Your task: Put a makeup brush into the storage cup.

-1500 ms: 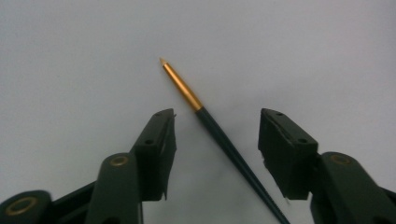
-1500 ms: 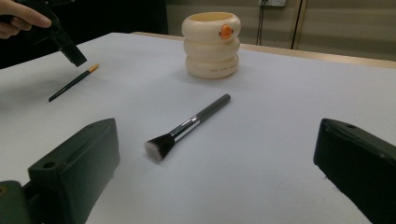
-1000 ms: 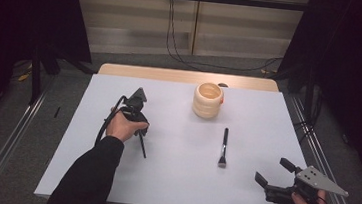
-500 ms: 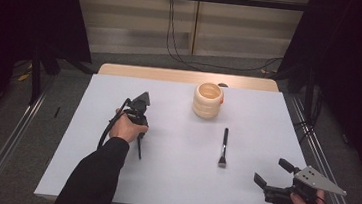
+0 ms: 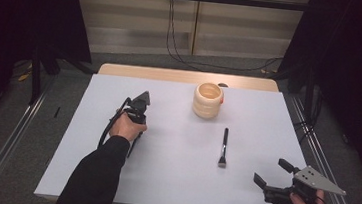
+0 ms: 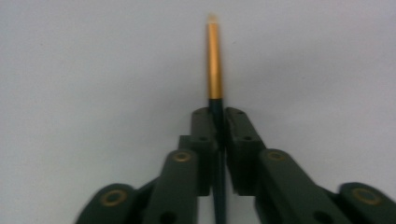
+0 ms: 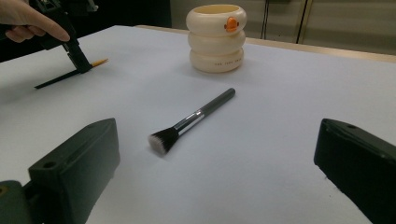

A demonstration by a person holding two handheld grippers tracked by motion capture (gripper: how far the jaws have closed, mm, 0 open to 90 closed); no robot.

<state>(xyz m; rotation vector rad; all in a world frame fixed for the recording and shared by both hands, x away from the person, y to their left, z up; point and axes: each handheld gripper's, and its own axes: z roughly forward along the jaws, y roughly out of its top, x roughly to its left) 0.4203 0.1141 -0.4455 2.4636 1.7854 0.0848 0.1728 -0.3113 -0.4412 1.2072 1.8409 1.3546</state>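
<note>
My left gripper has just been closing and is now shut on a thin brush with a gold ferrule and a dark handle. In the right gripper view the left gripper points down at the white table, pinning the thin brush where it lies. The high view shows the left gripper at the table's left middle. Near the front right corner my right gripper stands open with nothing between its jaws. A black makeup brush lies ahead of it, bristles towards me.
A cream ringed cup with an orange beak stands at the back middle of the white table. The makeup brush lies between the cup and my right gripper.
The left gripper's jaws have come together on the thin brush. Both hands have stayed where they were.
</note>
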